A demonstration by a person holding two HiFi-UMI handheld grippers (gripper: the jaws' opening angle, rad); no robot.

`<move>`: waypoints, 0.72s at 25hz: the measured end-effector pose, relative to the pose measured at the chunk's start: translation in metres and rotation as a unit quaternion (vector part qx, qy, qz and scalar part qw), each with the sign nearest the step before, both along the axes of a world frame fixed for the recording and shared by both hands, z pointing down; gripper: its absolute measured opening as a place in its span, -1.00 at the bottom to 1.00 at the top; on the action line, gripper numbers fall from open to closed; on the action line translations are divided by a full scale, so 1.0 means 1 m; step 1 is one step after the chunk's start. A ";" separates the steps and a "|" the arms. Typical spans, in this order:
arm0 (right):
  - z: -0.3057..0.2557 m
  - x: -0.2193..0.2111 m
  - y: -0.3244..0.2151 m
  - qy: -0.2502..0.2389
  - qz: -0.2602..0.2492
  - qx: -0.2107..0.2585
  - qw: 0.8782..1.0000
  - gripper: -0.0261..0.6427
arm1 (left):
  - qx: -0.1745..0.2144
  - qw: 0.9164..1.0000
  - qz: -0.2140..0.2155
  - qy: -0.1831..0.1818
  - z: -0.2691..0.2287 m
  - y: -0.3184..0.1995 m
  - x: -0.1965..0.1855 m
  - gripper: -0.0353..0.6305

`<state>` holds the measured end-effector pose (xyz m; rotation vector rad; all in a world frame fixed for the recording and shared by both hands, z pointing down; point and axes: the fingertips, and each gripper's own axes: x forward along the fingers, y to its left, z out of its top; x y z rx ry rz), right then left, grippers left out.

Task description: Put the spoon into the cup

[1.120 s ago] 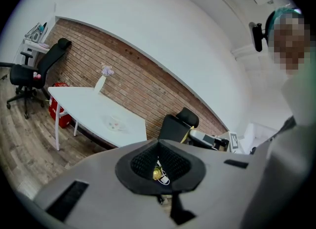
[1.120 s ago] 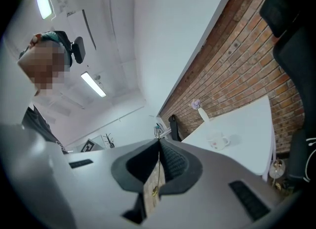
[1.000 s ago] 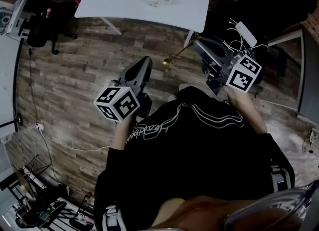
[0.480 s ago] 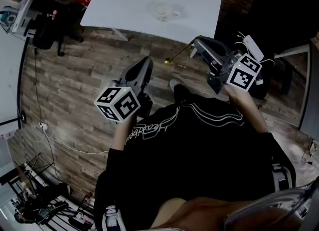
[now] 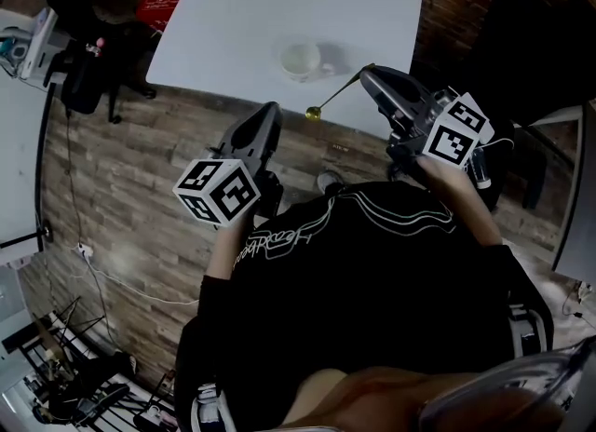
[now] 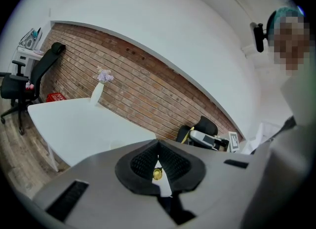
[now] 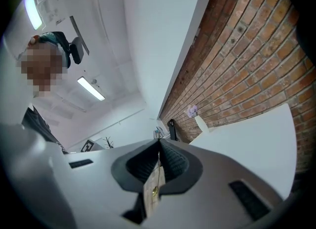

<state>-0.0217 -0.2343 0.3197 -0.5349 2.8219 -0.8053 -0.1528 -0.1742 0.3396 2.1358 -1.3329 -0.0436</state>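
Observation:
A white cup (image 5: 300,60) stands on the white table (image 5: 233,11), near its front edge. My right gripper (image 5: 366,74) hovers over that edge just right of the cup, shut on the handle of a thin gold spoon (image 5: 331,98). The spoon's bowl hangs lower left, over the floor. In the right gripper view the handle (image 7: 158,170) runs between the closed pads of the right gripper (image 7: 159,141). My left gripper (image 5: 270,109) stays above the floor, short of the table, shut and empty. In the left gripper view the spoon's bowl (image 6: 157,173) shows beyond the left gripper (image 6: 158,146).
A black office chair (image 5: 84,58) and a red box (image 5: 163,2) sit left of the table. A white vase with flowers (image 6: 97,91) stands at the table's far side by the brick wall (image 6: 148,85). Cables (image 5: 102,267) lie on the wooden floor at lower left.
The table and cup have come closer in the head view. My right gripper has carried the spoon forward to the table's edge beside the cup. The left gripper kept its pose.

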 end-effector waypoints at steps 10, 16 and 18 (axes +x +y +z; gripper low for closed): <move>-0.007 -0.030 -0.070 0.002 0.003 0.015 1.000 -0.92 | 0.014 1.000 -0.005 -0.006 -0.007 -0.061 -0.029 -0.88; -0.008 -0.029 -0.071 0.003 0.011 0.026 1.000 -0.92 | 0.012 1.000 -0.003 -0.012 -0.003 -0.059 -0.030 -0.88; -0.003 -0.026 -0.073 0.003 0.019 0.027 0.999 -0.92 | 0.011 1.000 0.000 -0.013 0.003 -0.061 -0.031 -0.88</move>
